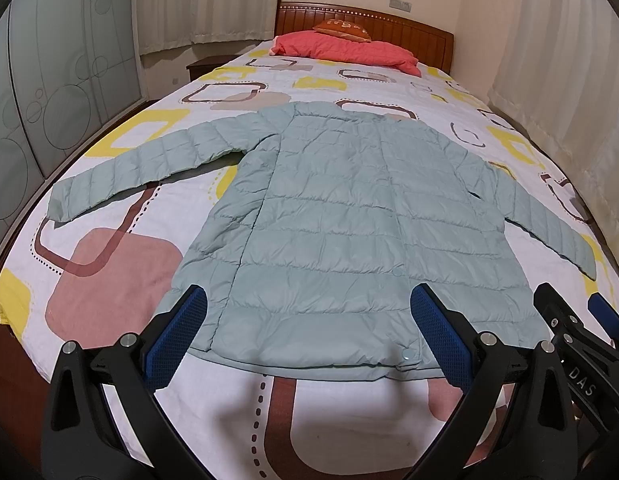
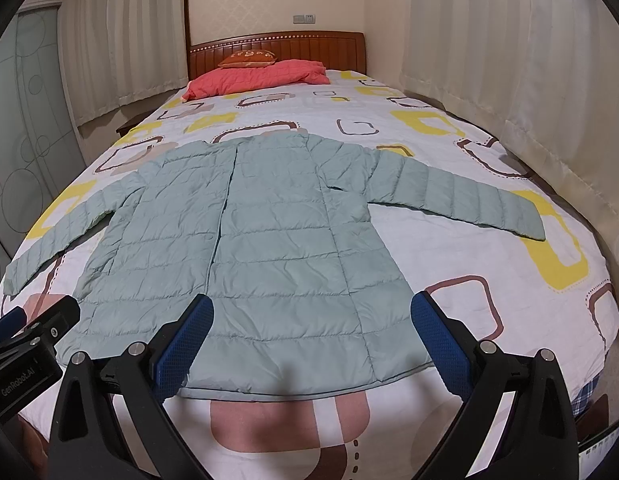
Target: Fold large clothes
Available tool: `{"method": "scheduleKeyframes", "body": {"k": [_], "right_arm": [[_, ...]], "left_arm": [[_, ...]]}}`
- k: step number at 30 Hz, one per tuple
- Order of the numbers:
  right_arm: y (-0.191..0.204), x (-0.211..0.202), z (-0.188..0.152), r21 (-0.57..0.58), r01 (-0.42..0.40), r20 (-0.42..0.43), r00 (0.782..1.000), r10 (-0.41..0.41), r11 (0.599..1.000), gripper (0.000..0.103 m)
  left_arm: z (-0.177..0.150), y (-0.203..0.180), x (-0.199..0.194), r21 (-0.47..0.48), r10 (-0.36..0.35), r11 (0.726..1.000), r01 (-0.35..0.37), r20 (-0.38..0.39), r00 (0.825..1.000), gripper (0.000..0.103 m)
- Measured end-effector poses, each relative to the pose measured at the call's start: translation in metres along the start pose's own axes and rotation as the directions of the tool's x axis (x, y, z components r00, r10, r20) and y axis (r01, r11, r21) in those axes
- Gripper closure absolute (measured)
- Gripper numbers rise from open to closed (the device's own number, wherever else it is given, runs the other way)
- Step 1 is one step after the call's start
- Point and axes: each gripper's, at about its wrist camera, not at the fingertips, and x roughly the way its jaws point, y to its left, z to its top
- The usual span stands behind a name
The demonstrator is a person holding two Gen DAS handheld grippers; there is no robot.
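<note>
The pale green quilted puffer jacket (image 1: 341, 216) lies flat on the patterned bedspread (image 1: 121, 264); left gripper (image 1: 309, 340), marked "GenRobot.AI", and right gripper (image 2: 311, 340), marked "DAS", are both spread apart, empty

left gripper (image 1: 309, 332) fingers apart, right gripper (image 2: 311, 340) likewise

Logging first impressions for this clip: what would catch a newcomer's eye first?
A pale green jacket lies spread flat on the patterned bed, both sleeves out. A coral quilt sits bunched by the headboard. Both the left gripper and right gripper hang open above the hem, touching nothing.
</note>
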Motion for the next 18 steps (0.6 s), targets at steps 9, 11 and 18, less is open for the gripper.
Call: {"method": "scheduleKeyframes", "body": {"k": [9,11,18], "right_arm": [[0.000,0.001,-0.001,0.000,-0.001,-0.001,1.000,0.001,1.000,0.005],[0.000,0.001,-0.001,0.001,-0.002,-0.003,1.000,0.002,1.000,0.005],[-0.009,0.012,0.010,0.045,-0.027,-0.002,1.000,0.027,0.999,0.005]], "left_arm": [[0.000,0.000,0.001,0.002,-0.001,1.000,0.001,-0.003,1.000,0.002],[0.000,0.001,0.001,0.002,-0.003,1.000,0.003,-0.002,1.000,0.002],[0.013,0.016,0.018,-0.083,-0.026,0.996,0.025,-0.021,0.999,0.002]]}}
